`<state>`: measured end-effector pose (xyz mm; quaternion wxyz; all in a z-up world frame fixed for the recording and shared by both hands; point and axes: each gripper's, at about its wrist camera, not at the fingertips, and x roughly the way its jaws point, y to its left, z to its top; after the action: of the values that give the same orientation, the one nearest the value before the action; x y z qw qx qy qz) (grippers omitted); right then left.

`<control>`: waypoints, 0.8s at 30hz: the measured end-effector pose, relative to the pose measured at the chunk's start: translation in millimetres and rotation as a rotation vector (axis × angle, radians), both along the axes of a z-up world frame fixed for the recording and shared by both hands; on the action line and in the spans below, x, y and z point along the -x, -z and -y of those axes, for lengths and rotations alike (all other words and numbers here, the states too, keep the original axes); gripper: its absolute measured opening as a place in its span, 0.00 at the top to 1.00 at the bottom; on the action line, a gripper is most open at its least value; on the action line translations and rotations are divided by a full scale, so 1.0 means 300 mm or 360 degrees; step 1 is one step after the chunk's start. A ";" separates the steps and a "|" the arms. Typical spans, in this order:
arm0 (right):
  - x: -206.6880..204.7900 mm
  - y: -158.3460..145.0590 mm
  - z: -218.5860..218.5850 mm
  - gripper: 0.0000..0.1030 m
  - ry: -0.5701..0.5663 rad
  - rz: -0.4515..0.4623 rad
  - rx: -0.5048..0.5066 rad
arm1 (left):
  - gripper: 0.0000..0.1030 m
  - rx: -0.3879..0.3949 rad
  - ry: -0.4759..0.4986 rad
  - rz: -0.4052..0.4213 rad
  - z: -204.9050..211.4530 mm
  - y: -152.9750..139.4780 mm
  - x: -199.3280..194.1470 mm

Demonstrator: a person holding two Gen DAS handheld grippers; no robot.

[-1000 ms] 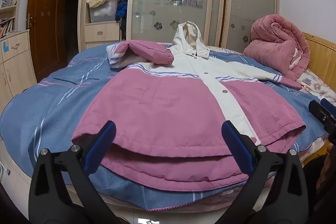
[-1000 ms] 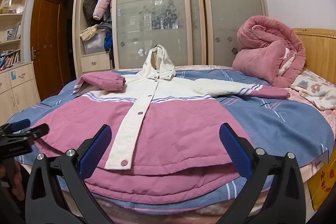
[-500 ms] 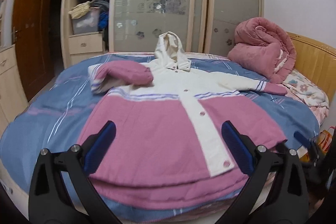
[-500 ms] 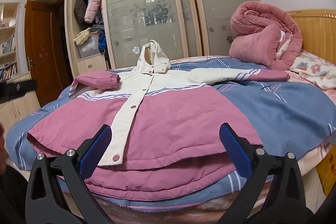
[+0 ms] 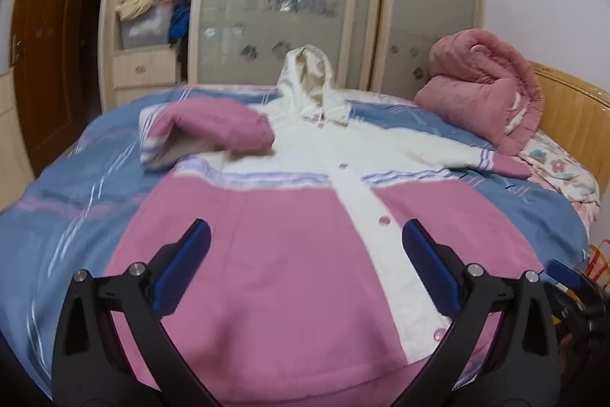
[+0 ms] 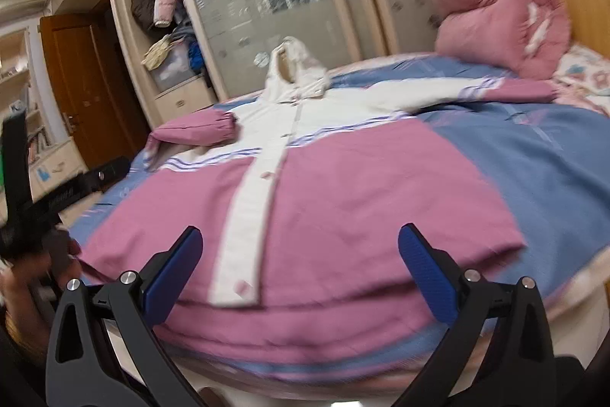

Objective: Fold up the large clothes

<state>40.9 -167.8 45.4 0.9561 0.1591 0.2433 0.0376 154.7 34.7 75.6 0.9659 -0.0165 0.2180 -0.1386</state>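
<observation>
Left wrist view: my left gripper (image 5: 305, 269) and right gripper (image 6: 299, 269) gape empty above the jacket (image 5: 289, 254); its padded hem at the bed's near edge may slip off.

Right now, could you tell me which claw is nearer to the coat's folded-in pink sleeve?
Left. The left claw hovers over the hem on the folded sleeve side; the right claw is over the hem beyond the button strip, farther away.
</observation>
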 end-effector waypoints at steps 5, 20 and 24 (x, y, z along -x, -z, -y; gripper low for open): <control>-0.253 -0.132 -0.037 0.01 -0.0201 -0.0025 -0.0262 | 0.02 0.0058 -0.0030 0.0107 -0.076 -0.061 -0.026; -1.264 0.145 -0.359 0.18 -0.0320 -0.0731 -0.1331 | 0.02 0.0322 -0.0166 0.0219 -0.342 -0.104 -0.137; -1.382 0.187 -0.378 0.19 -0.0213 -0.0760 -0.1350 | 0.02 0.0332 -0.0157 0.0205 -0.353 -0.106 -0.157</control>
<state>455.5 -54.3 -10.8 0.7200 0.5227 0.4285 0.1571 201.9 140.6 107.5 0.9766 -0.1188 0.1388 -0.1137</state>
